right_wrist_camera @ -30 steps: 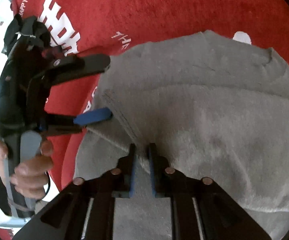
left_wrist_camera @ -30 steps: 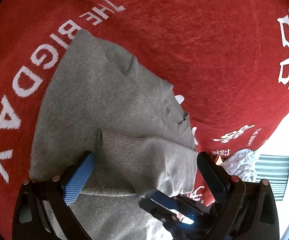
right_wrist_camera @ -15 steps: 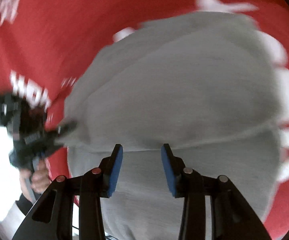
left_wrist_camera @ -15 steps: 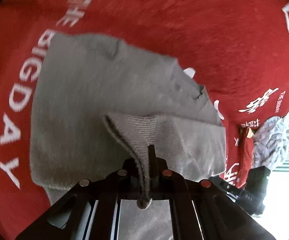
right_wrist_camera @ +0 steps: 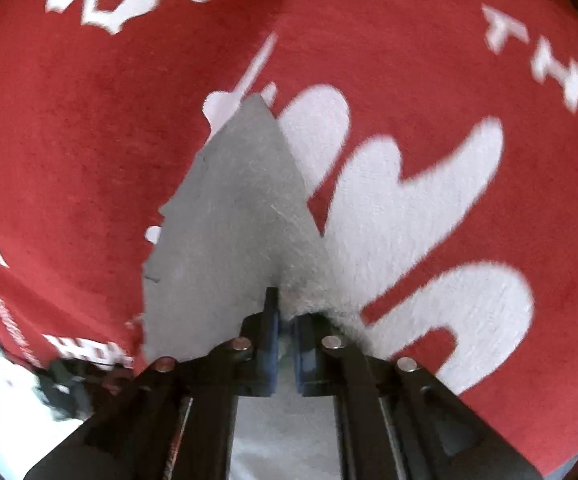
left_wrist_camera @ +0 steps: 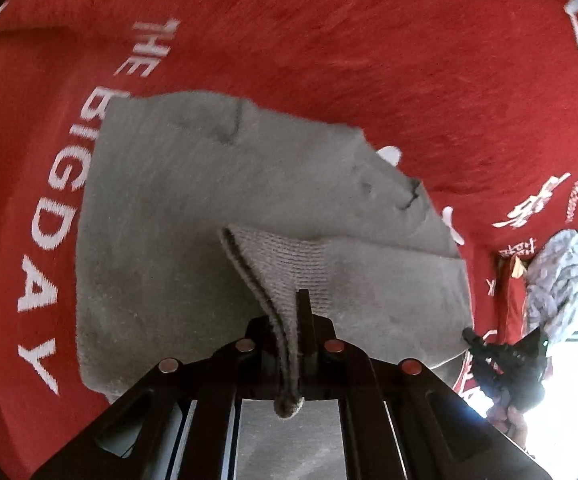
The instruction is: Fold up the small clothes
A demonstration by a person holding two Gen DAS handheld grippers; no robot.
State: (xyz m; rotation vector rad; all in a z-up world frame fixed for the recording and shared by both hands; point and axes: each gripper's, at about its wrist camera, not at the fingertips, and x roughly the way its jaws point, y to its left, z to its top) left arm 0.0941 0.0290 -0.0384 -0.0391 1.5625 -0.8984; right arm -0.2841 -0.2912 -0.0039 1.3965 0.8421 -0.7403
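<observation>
Grey knit garment lying on red cloth with white lettering, "THE BIG DAY" readable. Left gripper clamped on ribbed cuff, lifted off garment. Right gripper pinching grey garment edge. Patterned fabric pile at right, bright area behind.

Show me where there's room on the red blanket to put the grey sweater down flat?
The widest bare red blanket lies beyond the grey sweater, past its far edge and the white "THE BIG DAY" lettering. It's crowded to the right, where a pale bundle of clothes sits at the blanket's edge. Both grippers pinch the sweater.
</observation>
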